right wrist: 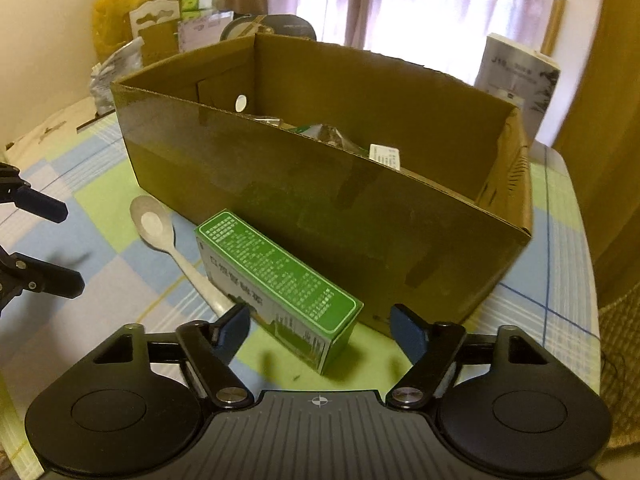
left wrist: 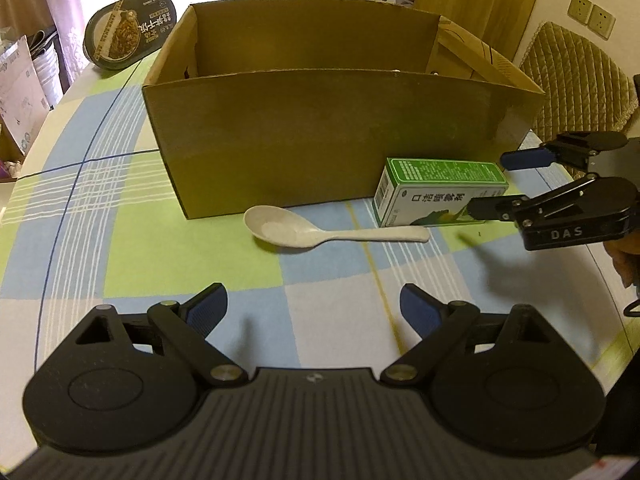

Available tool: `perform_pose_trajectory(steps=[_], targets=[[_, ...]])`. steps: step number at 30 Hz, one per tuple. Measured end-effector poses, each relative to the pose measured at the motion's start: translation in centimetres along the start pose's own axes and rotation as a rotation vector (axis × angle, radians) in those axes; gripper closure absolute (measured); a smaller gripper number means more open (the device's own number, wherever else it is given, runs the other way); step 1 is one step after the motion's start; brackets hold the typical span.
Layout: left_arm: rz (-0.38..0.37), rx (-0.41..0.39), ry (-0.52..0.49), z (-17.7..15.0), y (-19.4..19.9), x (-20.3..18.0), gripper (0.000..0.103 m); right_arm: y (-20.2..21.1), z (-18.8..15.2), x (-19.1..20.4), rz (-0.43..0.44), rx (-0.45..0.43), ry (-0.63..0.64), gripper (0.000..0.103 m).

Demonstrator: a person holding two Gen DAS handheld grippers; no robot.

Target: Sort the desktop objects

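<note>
Both tongs wide open and empty, right tongs (right wrist: 320,334) near the green carton (right wrist: 276,284), probably light, stiff card, so pinch its long sides.

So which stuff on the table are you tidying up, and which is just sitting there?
For the job:
white spoon
green and white carton
cardboard box, where things get sorted

Just lying about:
oval food tub
humidifier box
yellow bag
chair cushion
</note>
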State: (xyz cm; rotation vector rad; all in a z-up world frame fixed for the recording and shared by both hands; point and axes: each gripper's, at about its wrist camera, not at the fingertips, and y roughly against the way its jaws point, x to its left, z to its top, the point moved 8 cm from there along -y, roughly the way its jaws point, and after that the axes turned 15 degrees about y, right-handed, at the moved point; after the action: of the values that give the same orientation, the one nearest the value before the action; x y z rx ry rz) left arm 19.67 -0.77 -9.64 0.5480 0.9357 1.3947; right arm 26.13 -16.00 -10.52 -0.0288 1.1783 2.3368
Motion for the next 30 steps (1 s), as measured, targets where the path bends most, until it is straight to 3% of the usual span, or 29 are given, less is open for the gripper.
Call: perform_pose_trajectory(steps=[7, 13, 16, 21, 24, 26, 30], targets=[[0.0, 0.019, 0.006, -0.3, -1.0, 0.1, 0.012, -1.0, 0.1, 0.0, 0.046, -0.007, 0.014, 0.049], [0.005, 0.033, 0.014, -0.9, -1.4, 0.3, 0.012, -0.2, -0.4, -0.1, 0.088, -0.001, -0.08, 0.058], [0.005, 0.033, 0.015, -1.1, -1.3, 0.2, 0.012, 0.6, -0.8, -0.3, 0.121, 0.01, -0.185, 0.061], [-0.004, 0.028, 0.018, -1.5, -0.8, 0.0, 0.012, 2.1, -2.6, -0.7, 0.197, 0.035, -0.471, 0.065], [-0.008, 0.026, 0.016, -1.7, -0.3, -0.1, 0.012, 2.9, -3.9, -0.2, 0.221, 0.057, -0.568, 0.066], [-0.01, 0.022, 0.016, -1.9, 0.0, -0.2, 0.012, 3.5, -4.3, 0.1, 0.183, 0.066, -0.55, 0.065], [-0.011, 0.018, 0.019, -2.1, 0.5, -0.1, 0.012, 4.5, -5.1, -0.1, 0.055, 0.071, -0.489, 0.049]])
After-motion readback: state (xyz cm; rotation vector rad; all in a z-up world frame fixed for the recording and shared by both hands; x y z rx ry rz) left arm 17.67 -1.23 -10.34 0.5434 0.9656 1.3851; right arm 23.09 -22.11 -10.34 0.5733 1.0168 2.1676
